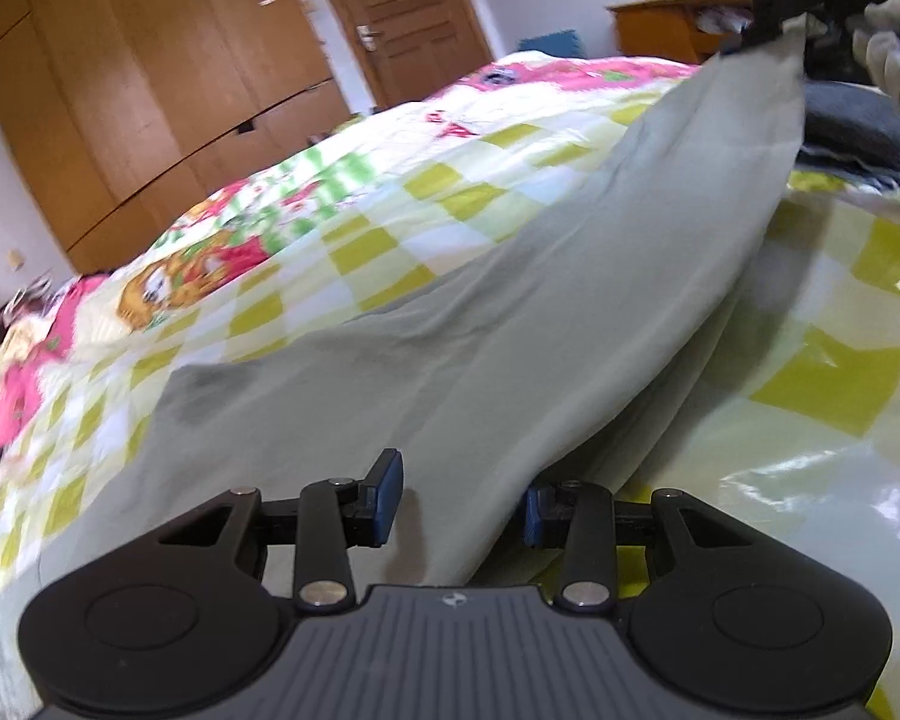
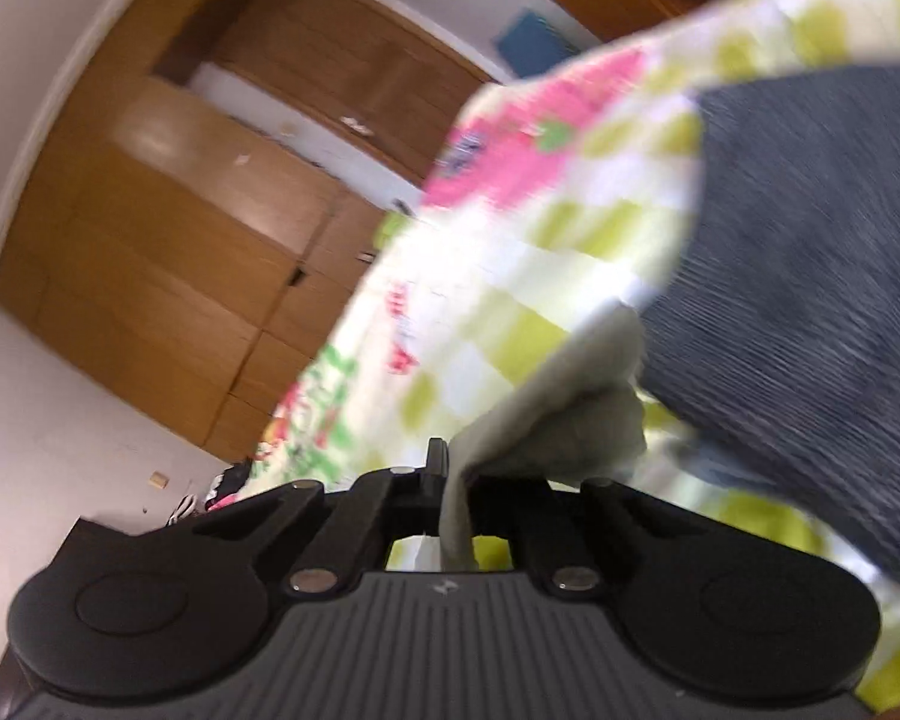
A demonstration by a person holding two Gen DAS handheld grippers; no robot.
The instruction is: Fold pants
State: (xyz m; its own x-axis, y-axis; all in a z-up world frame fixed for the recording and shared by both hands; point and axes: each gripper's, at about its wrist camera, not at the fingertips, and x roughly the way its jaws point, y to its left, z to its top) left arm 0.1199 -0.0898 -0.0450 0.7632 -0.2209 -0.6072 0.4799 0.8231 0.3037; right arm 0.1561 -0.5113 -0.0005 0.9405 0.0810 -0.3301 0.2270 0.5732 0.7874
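Pants (image 1: 480, 324), pale grey-green, lie stretched between both tools over a checked bedspread (image 1: 354, 228). At the right gripper (image 2: 457, 483) the jaws are pinched tight on a bunched corner of the cloth, lifted off the bed. At the left gripper (image 1: 462, 501) the jaws stand partly apart with the fabric's edge draped between them; whether the pads press on it cannot be told. Beyond the right tool lies a dark grey garment (image 2: 810, 276); further off stand wooden wardrobe doors (image 1: 150, 96).

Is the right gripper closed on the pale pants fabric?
Yes, the right gripper is shut with the pale pants fabric pinched between its fingers.
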